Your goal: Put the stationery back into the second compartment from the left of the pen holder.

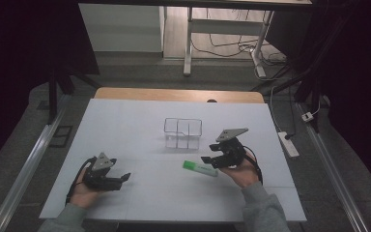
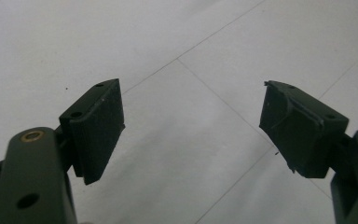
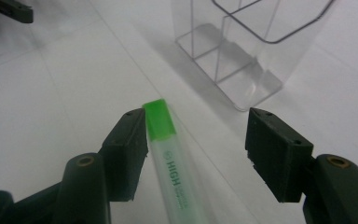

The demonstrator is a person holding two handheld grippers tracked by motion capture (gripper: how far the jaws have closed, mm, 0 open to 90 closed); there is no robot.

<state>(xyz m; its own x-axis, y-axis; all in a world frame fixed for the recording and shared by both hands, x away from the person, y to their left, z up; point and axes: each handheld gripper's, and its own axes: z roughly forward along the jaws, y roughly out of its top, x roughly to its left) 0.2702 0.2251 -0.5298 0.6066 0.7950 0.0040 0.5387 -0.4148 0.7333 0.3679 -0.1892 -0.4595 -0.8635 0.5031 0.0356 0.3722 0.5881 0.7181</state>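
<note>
The right gripper [image 3: 196, 154] is straddling, jaws wide, the highlighter [image 3: 177, 172] lying on the table [image 1: 125, 145] near the clear organizer [image 1: 183, 133]; light, rigid and smooth-barrelled, it is probably best gripped mid-barrel

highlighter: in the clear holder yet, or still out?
Out. The highlighter lies flat on the table, in front of the clear holder, between the right gripper's open jaws.

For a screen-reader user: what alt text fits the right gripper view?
A green-capped highlighter lies on the white table between the open right tongs, close beside one pad. A clear divided holder stands just beyond.
</note>
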